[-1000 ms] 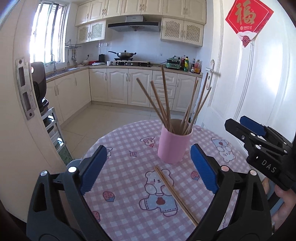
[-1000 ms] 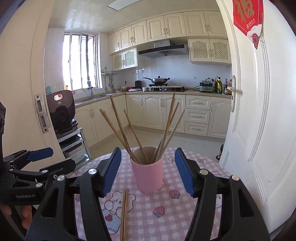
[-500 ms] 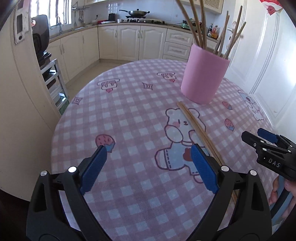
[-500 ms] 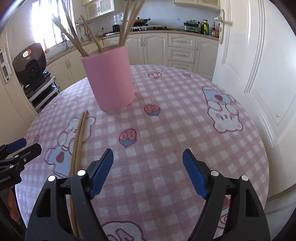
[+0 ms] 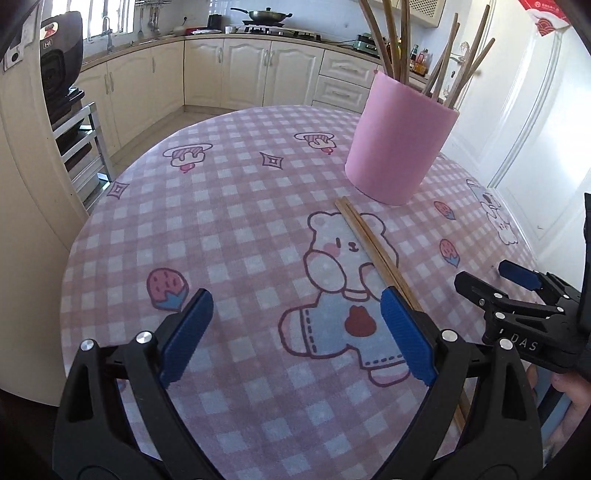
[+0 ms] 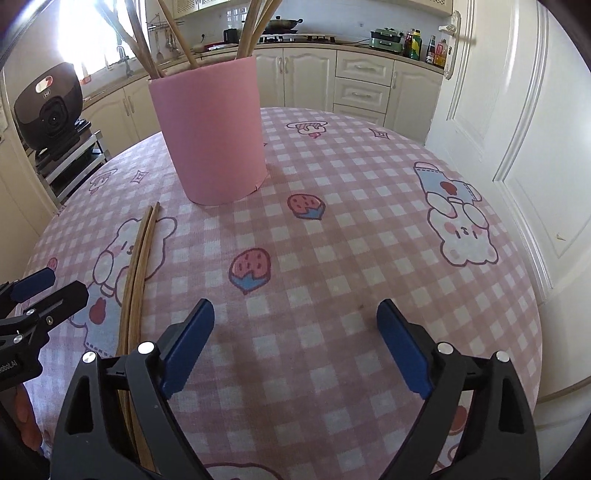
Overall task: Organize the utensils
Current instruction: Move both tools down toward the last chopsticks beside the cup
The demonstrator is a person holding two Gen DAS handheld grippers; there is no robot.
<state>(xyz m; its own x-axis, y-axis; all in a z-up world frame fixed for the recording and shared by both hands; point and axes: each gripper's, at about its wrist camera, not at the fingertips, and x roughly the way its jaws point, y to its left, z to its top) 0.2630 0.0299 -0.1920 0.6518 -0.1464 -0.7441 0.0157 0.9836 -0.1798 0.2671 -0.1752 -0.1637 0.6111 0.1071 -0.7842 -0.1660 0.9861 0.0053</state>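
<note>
Since the earlier frames both claws had dropped from a level look across the kitchen to a steep tilt over the round surface (image 5: 229,206), so the pink cup filled far more of each view. The left claw (image 5: 295,332) stood open, its blue pads (image 5: 186,334) wide apart with only checked cloth between them. The right claw (image 6: 295,343) was opening, its jaws already wide, and nothing lay between them but the tablecloth.

Nearest the claws lay a pair of loose chopsticks (image 5: 373,247), side by side and touching along their length, flat on the cloth over a printed bear. In the left wrist view their near end passed under the right-hand finger of the left claw; in the right wrist view the same chopsticks (image 6: 138,266) ran under the left-hand finger of the right claw. Neither claw gripped them. Each claw showed at the edge of the other's view, with part of a hand (image 5: 569,395) behind the right one.

Beyond the far tips of the loose pair, just apart from them, stood the pink cup (image 5: 400,140), upright on the surface, with a bundle of chopsticks (image 5: 395,44) fanned out above its rim.

Farther back were cream kitchen cabinets (image 5: 243,74), a wok on the stove (image 5: 264,14), and a white door (image 6: 509,110) on the right.
</note>
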